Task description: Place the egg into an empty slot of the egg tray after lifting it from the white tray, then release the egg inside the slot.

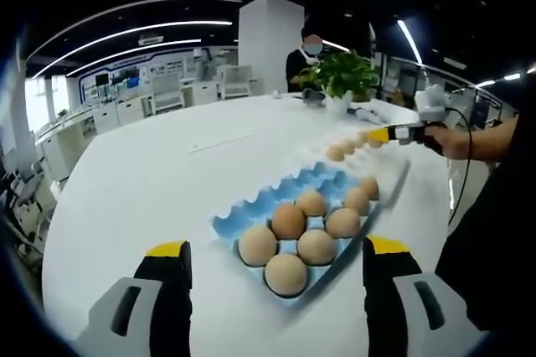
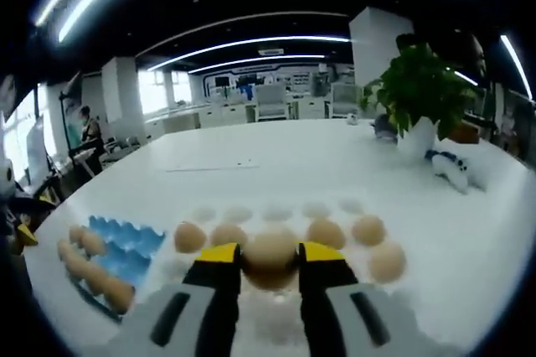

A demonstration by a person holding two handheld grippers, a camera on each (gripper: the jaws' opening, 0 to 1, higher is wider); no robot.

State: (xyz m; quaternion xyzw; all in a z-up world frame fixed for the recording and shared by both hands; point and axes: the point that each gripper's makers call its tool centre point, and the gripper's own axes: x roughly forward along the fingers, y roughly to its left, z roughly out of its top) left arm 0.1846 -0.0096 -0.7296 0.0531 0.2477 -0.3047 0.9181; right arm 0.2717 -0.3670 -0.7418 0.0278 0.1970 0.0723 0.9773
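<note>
Here the left gripper [image 1: 276, 261] hangs low over the white table [image 1: 151, 181] with its yellow-tipped jaws spread wide and nothing between them, and just ahead of them sits the blue egg tray [image 1: 293, 198], holding seven brown eggs with its far cups bare. Beyond it, toward the right in the left gripper view, the white tray [image 1: 314, 152] carries a few more eggs, and a hand [image 1: 456, 141] brings the right gripper [image 1: 381, 134] in over that tray. In the right gripper view, the right gripper's jaws are closed against both sides of one egg [image 2: 270, 258] at the near row of the white tray, other eggs lying either side. A potted plant [image 2: 423, 89] stands farther back on the table.
</note>
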